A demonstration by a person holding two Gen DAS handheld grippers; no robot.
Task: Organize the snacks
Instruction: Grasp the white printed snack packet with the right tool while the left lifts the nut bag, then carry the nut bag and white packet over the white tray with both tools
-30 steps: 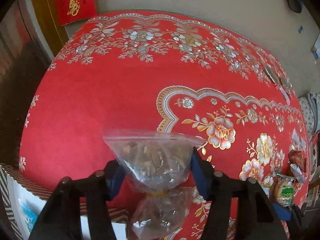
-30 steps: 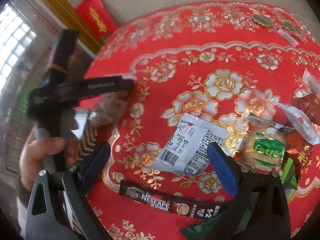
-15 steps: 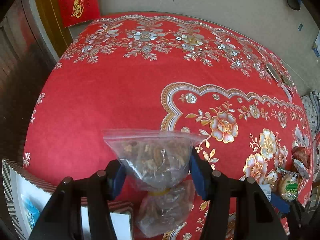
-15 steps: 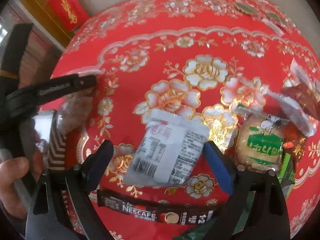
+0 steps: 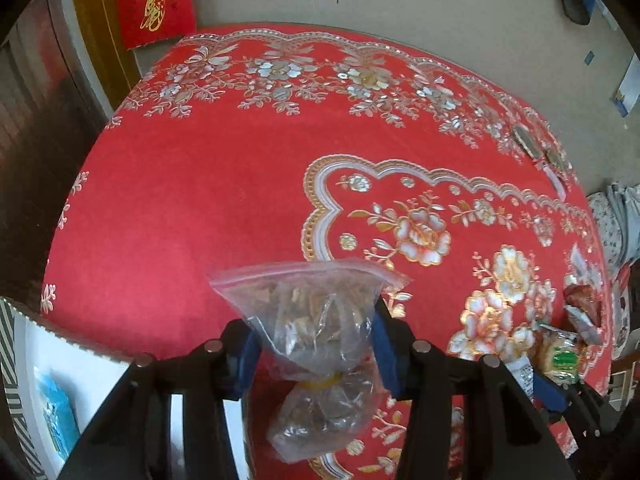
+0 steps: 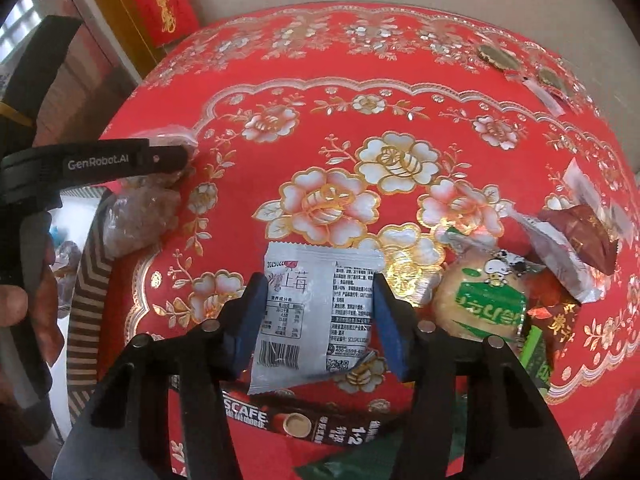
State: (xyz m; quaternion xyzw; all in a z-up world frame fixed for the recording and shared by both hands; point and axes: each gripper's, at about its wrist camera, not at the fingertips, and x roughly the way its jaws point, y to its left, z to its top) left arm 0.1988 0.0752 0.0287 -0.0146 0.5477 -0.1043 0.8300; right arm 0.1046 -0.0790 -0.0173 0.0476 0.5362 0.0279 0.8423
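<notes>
My left gripper (image 5: 316,344) is shut on a clear zip bag of brown snacks (image 5: 316,320) and holds it above the table's left edge, beside a striped box (image 5: 24,364). In the right wrist view the left gripper (image 6: 176,156) and the bag (image 6: 140,220) show at the left. My right gripper (image 6: 320,320) is shut on a silver-white snack packet (image 6: 316,312) over the red floral tablecloth (image 6: 360,120). A brown Nescafe stick (image 6: 320,424) lies just below it.
A pile of snacks lies at the right: a green-labelled cake (image 6: 480,308), a dark red packet (image 6: 580,236), a green packet (image 6: 536,356). The striped box wall (image 6: 88,292) stands at the table's left edge. Two small discs (image 6: 500,58) lie at the far right.
My right gripper has closed its jaws around the silver-white packet. My left gripper has kept the bag and drifted slightly towards the striped box.
</notes>
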